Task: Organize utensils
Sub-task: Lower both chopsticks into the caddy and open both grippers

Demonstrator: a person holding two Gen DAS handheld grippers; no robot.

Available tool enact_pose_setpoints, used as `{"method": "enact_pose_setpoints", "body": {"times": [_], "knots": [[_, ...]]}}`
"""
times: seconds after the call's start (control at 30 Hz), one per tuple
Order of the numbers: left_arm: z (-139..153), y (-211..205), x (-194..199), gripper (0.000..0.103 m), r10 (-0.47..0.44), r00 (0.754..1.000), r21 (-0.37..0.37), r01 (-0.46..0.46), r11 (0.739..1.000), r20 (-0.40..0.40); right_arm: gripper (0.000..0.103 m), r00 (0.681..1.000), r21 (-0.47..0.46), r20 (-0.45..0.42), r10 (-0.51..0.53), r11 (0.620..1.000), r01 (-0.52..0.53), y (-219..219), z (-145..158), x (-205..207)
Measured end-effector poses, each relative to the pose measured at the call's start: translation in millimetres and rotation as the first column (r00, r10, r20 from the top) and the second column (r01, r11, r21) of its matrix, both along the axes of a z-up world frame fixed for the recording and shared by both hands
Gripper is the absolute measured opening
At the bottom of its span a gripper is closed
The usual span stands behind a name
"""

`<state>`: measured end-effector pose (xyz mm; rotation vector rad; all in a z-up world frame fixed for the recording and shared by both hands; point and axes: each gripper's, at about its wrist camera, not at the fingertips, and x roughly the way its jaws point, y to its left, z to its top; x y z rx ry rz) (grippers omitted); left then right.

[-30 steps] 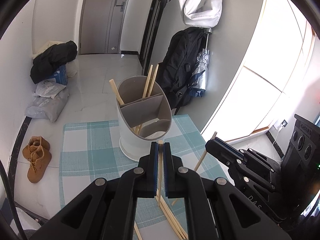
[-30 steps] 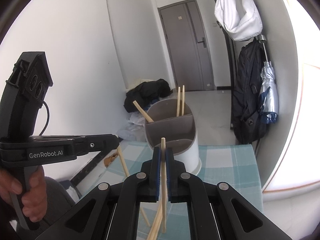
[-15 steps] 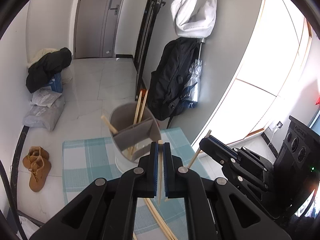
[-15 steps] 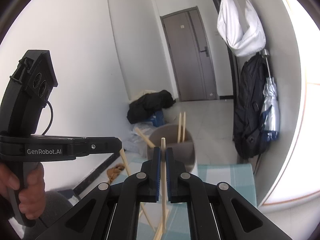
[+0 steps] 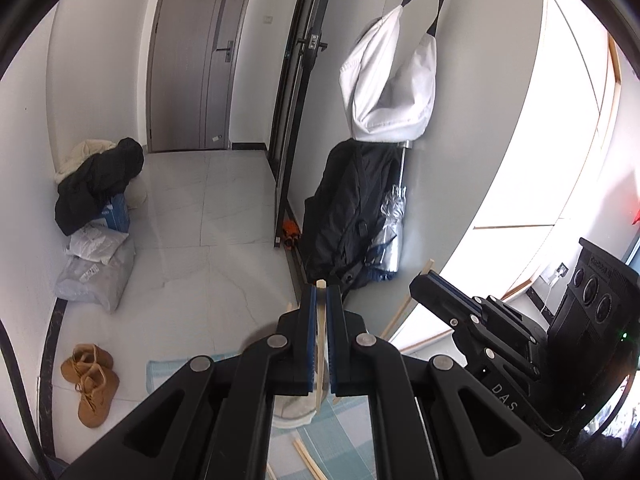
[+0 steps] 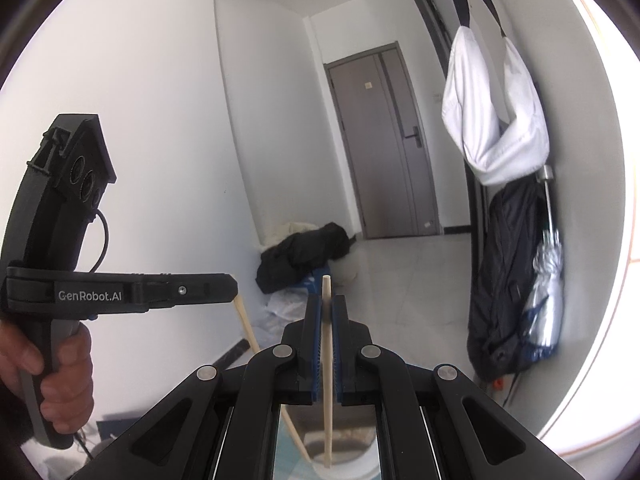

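Note:
My left gripper (image 5: 319,300) is shut on a wooden chopstick (image 5: 319,344) that hangs down over the white utensil holder (image 5: 292,412), mostly hidden under the gripper. My right gripper (image 6: 328,312) is shut on another wooden chopstick (image 6: 327,380), its lower end over the holder's rim (image 6: 348,460). The right gripper shows in the left wrist view (image 5: 436,292), with its chopstick (image 5: 404,304) slanting down. The left gripper shows in the right wrist view (image 6: 230,290), hand on its handle. Loose chopsticks (image 5: 308,460) lie on the checked mat (image 5: 160,372).
A grey door (image 5: 192,56), a black coat pile (image 5: 96,184), bags (image 5: 96,272) and brown boots (image 5: 92,380) are on the floor to the left. A white bag (image 5: 388,88), black backpack (image 5: 352,216) and umbrella (image 5: 392,232) hang on the right wall.
Both grippers have risen and tilted up with their chopsticks. The utensil holder has dropped from mid-frame to below the fingers in both views.

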<state>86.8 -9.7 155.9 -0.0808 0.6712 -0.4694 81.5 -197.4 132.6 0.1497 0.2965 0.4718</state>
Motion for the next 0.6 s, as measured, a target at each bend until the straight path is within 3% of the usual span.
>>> {"method": "enact_pose_setpoints", "body": {"times": [0.23,0.6], "knots": [[6.4,6.5,30.0,0.001,0.022,1.0,0.021,-0.023,1.0,0.017,0.004,0.999,0.001,0.035,-0.01,1.0,0.01,7.0,17.6,38.9],[-15.2,20.8,65.2,0.001,0.055,0.998,0.047,-0.054,0.997,-0.01,0.004,1.0,0.018,0.01,0.008,1.0,-0.008,23.8,3.0,84.0]]}}
